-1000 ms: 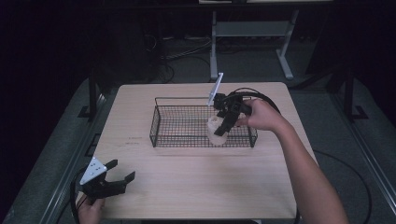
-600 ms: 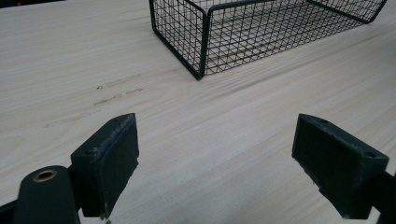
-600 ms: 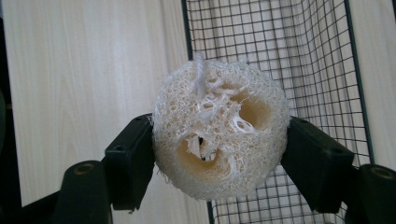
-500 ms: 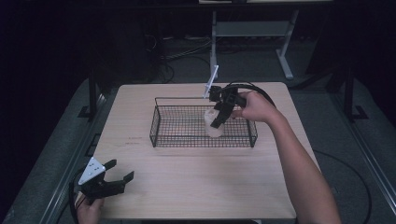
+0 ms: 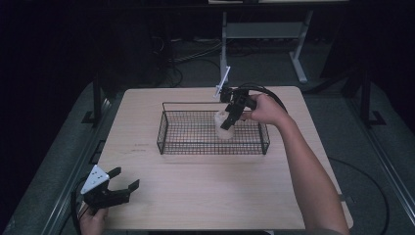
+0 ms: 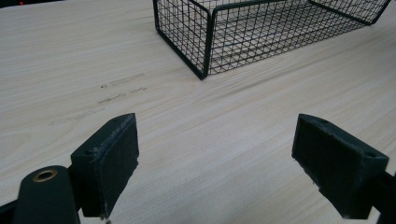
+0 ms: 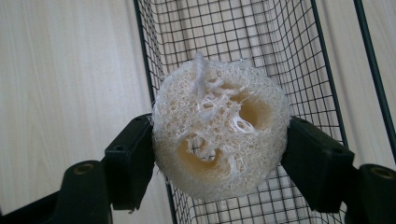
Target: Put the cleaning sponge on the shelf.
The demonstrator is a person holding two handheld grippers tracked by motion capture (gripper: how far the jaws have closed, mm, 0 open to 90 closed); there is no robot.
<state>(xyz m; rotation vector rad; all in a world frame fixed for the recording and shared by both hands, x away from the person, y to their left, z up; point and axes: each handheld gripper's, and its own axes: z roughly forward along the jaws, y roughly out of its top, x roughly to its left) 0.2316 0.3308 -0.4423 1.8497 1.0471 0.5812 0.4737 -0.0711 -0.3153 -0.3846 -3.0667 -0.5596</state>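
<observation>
Right gripper (image 7: 219, 149): we pinch the loofah (image 7: 218, 130) over the wire basket (image 5: 195, 134).
Left gripper (image 6: 229, 163): jaws spread, well short of the basket.
Release: we lower before letting go.

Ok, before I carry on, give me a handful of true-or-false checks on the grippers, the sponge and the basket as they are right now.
1. The right gripper is clamped on a pale, round, fibrous loofah sponge. True.
2. The left gripper holds a second sponge. False: it is open with bare wooden table between its pads.
3. The loofah sponge is held over the black wire mesh basket. True.
4. The basket lies tipped on its side. False: it stands upright on the table.
5. The left gripper sits near the table's front left corner, away from the basket. True.
6. The basket is packed with other items. False: apart from the sponge, its mesh floor looks bare.
</observation>
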